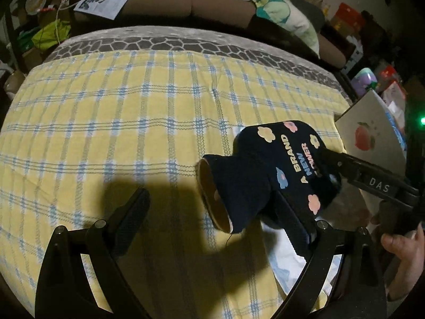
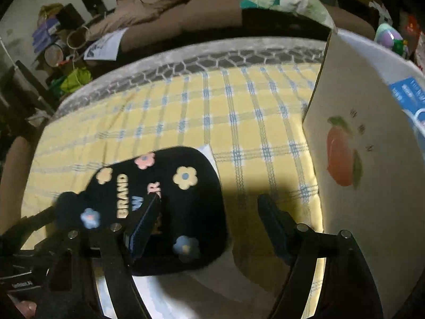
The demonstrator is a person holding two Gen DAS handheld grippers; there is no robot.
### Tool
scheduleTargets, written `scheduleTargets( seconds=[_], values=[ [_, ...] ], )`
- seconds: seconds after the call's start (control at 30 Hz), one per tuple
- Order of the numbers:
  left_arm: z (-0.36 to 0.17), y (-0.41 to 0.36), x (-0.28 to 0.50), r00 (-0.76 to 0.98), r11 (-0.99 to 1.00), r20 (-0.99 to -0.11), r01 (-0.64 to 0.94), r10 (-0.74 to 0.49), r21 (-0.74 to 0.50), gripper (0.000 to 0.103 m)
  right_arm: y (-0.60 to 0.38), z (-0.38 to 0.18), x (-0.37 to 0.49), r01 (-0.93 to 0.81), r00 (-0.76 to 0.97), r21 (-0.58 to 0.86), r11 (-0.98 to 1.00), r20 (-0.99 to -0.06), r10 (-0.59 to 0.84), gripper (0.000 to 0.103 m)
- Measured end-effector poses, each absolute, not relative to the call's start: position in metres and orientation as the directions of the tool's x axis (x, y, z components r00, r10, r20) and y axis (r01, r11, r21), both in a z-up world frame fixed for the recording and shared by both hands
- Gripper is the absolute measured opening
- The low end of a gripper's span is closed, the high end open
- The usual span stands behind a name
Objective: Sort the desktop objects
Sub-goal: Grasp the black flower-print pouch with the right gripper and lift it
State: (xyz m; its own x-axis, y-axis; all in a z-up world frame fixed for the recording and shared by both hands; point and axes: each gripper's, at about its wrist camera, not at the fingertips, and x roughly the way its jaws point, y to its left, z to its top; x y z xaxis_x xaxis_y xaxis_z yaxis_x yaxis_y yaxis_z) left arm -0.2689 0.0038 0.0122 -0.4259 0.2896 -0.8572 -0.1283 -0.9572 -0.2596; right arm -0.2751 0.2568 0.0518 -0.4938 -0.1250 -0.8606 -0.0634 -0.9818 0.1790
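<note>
A black pouch [image 1: 268,170] with pastel flowers and "A BRAND NEW FLOWER" lettering lies on the yellow checked cloth [image 1: 119,122], over a white paper [image 1: 284,250]. Its tan-lined mouth faces left. My left gripper [image 1: 215,210] is open; its right finger reaches under the pouch, its left finger stands clear. My right gripper [image 2: 209,218] is open, and the pouch [image 2: 186,199] lies under and beside its left finger. In the left wrist view the other gripper's black arm marked DAS [image 1: 372,180] rests against the pouch's right end.
A beige box [image 2: 358,159] with a peach print stands on the right of the cloth, also in the left wrist view [image 1: 372,135]. A brown sofa [image 1: 186,2] with a flowered pillow [image 1: 279,10] runs behind. Clutter fills the far left and right.
</note>
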Motion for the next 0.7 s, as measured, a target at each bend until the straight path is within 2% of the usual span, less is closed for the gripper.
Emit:
scheduleTargets(
  seconds=[0.07, 0.1, 0.17, 0.2, 0.3, 0.4, 0.7],
  values=[
    [0.010, 0.007, -0.271, -0.427, -0.955, -0.854, -0.144, 0.297, -0.260, 0.091, 0.260, 0.047, -0.274, -0.065, -0.484, 0.225, -0.972, -0.859, -0.166, 0.077],
    [0.010, 0.009, -0.271, -0.427, -0.953, -0.852, -0.150, 0.302, -0.263, 0.084, 0.261, 0.046, -0.274, -0.068, -0.483, 0.239, -0.969, -0.858, -0.178, 0.077],
    [0.011, 0.013, -0.271, -0.415, -0.937, -0.841, -0.172, 0.348, -0.304, 0.065, 0.262, 0.046, -0.273, -0.078, -0.493, 0.259, -0.963, -0.849, -0.189, 0.064],
    [0.013, 0.016, -0.271, -0.404, -0.927, -0.834, -0.184, 0.374, -0.327, 0.048, 0.263, 0.046, -0.273, -0.075, -0.493, 0.287, -0.955, -0.843, -0.214, 0.047],
    [0.019, 0.026, -0.271, -0.402, -0.939, -0.850, -0.195, 0.341, -0.284, 0.049, 0.262, 0.051, -0.273, -0.104, -0.480, 0.320, -0.942, -0.845, -0.234, 0.047],
    [0.023, 0.022, -0.270, -0.401, -0.935, -0.846, -0.192, 0.352, -0.298, 0.049, 0.263, 0.057, -0.271, -0.098, -0.475, 0.335, -0.937, -0.843, -0.252, 0.042],
    [0.078, 0.005, -0.242, -0.475, -0.894, -0.758, -0.235, 0.447, -0.380, 0.049, 0.268, 0.125, -0.226, -0.033, -0.541, 0.405, -0.914, -0.776, -0.324, 0.041]
  ],
)
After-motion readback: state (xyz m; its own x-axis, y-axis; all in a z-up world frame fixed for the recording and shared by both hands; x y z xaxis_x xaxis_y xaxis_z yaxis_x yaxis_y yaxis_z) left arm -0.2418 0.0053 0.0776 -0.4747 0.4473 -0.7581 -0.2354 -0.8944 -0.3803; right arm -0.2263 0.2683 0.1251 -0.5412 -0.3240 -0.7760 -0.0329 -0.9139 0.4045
